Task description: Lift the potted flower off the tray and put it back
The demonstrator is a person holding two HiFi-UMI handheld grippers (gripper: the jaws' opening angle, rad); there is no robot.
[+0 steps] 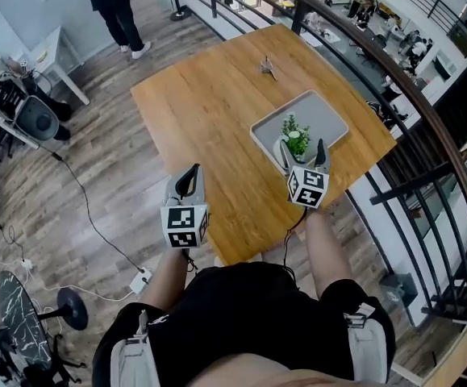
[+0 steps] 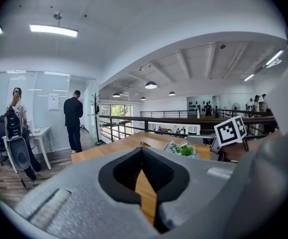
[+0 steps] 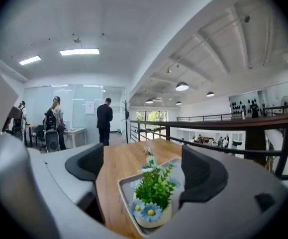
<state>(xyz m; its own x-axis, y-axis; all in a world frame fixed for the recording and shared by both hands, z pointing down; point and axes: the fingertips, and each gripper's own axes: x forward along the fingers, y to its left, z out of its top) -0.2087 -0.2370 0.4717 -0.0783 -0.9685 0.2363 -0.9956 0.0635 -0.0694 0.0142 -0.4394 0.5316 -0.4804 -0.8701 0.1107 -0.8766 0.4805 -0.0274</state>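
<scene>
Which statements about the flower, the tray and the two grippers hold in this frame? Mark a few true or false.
1. The potted flower stands on the tray. True.
2. The right gripper is shut on the pot. False: its jaws stand apart, with the plant between them.
3. The left gripper is shut and holds nothing. True.
4. The tray lies at the middle of the table. False: it lies near the table's right edge, by the railing.
</scene>
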